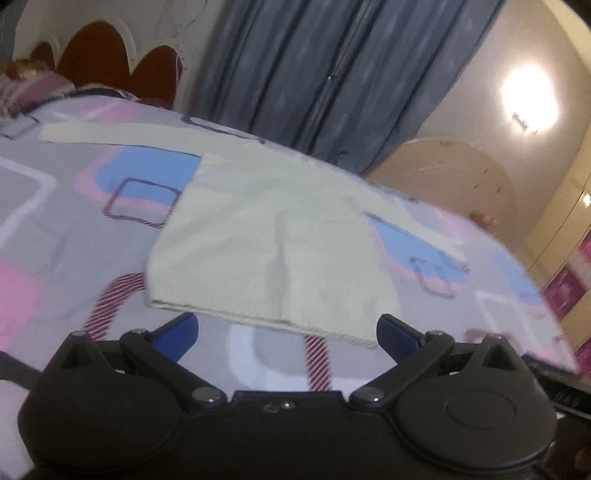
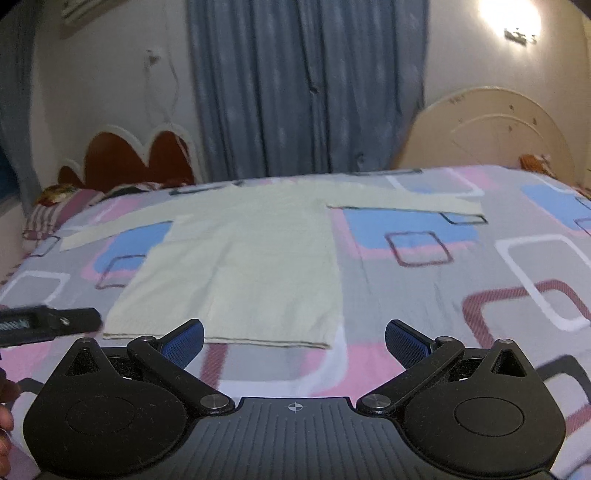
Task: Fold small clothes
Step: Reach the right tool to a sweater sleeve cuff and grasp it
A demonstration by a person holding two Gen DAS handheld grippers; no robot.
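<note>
**Pale top spread flat on the bed, both grippers released at its hem**

The left gripper (image 1: 286,332) hovers at the near edge of the bed (image 1: 55,236), its blue-padded fingers (image 1: 177,334) spread wide with nothing between them. The right gripper (image 2: 293,341) hovers at the same near edge, fingers (image 2: 406,341) likewise spread and empty. In the right wrist view a dark part of the other tool (image 2: 55,323) juts in from the left, just beside the hem's near corner.

Just beyond the fingertips lies the pale green long-sleeved top (image 2: 240,266), flat on the patterned bedsheet (image 2: 424,302), its hem running along the near edge. The body reaches back toward the far edge of the bed, and the two sleeves (image 2: 406,203) stretch out sideways there, one to each side. A soft crease runs up the body in the left wrist view.

Past the far edge stand a red scalloped headboard (image 2: 136,158), a blue-grey curtain (image 2: 295,92) and a cream arched board (image 2: 491,133). A lamp (image 2: 509,14) glares high on the wall.
</note>
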